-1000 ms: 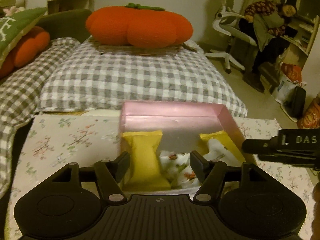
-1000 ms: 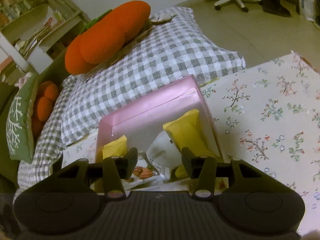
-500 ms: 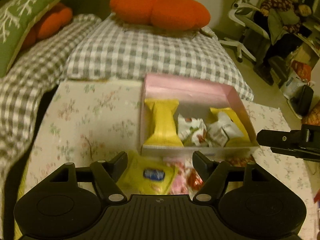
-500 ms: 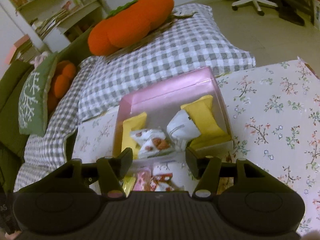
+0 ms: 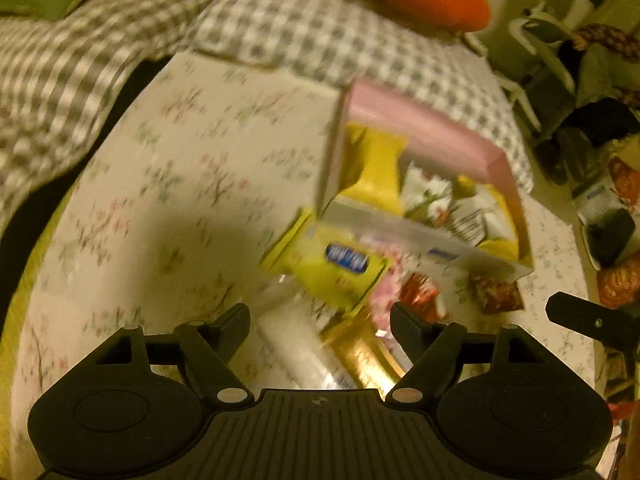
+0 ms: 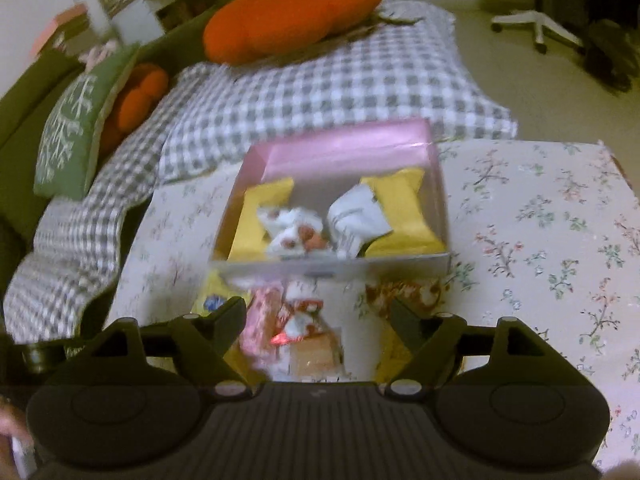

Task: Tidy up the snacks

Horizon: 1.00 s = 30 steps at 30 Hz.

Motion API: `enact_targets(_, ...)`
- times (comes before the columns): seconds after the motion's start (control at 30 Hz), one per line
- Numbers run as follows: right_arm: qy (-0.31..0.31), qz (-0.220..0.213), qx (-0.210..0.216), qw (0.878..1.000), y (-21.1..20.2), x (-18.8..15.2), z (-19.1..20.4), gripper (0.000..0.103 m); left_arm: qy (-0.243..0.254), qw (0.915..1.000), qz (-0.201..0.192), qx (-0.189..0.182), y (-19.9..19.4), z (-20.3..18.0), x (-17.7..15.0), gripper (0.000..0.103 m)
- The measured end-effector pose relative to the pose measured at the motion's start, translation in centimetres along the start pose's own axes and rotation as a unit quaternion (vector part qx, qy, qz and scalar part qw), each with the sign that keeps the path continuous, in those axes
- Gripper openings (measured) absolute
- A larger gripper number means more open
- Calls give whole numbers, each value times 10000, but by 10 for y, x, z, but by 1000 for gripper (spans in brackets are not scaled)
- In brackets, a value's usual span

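Note:
A pink box (image 5: 432, 132) (image 6: 344, 148) stands on the floral tablecloth (image 6: 540, 220) and holds two yellow packets (image 6: 400, 216) and several white ones (image 6: 356, 216). Loose snacks lie in front of it: a yellow packet with a blue label (image 5: 340, 268), a gold packet (image 5: 360, 356), a white packet (image 5: 296, 344), and pink and red packets (image 6: 280, 320). My left gripper (image 5: 318, 314) hovers over this pile with its jaws opening and nothing gripped. My right gripper (image 6: 316, 306) hangs over the same pile, jaws opening, pads clear of the packets. Its finger (image 5: 592, 320) shows at the right of the left wrist view.
A grey checked blanket (image 6: 320, 84) lies behind the table with an orange pumpkin cushion (image 6: 292, 12) on it. A green cushion (image 6: 76, 120) leans at the left. An office chair (image 6: 540, 20) stands on the floor at the far right.
Both grippers have drawn back from the pink box to the loose snacks in front of it, and both jaws have widened. The left view has rolled, so the box now looks tilted.

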State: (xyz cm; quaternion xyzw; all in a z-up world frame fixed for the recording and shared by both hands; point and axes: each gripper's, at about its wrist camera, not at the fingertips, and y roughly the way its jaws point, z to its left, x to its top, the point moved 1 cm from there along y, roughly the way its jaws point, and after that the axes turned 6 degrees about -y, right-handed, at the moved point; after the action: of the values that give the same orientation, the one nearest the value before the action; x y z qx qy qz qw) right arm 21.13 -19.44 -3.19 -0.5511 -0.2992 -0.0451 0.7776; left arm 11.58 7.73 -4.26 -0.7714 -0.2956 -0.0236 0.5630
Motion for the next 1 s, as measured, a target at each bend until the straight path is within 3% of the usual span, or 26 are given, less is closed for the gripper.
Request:
enact_targets(0.13, -359, 92, 90, 9993, 5, -4, 14, 64, -289, 9993, 134, 169, 9, 10, -10, 78)
enact_targets(0.67, -1737, 676, 567, 9808, 32, -34, 64, 56, -577, 9971, 363, 326, 30, 12, -27, 78)
enact_targets(1.0, -2599, 1177, 233, 9581, 67, -63, 85, 48, -412, 9979, 237, 443, 43, 11, -30, 71)
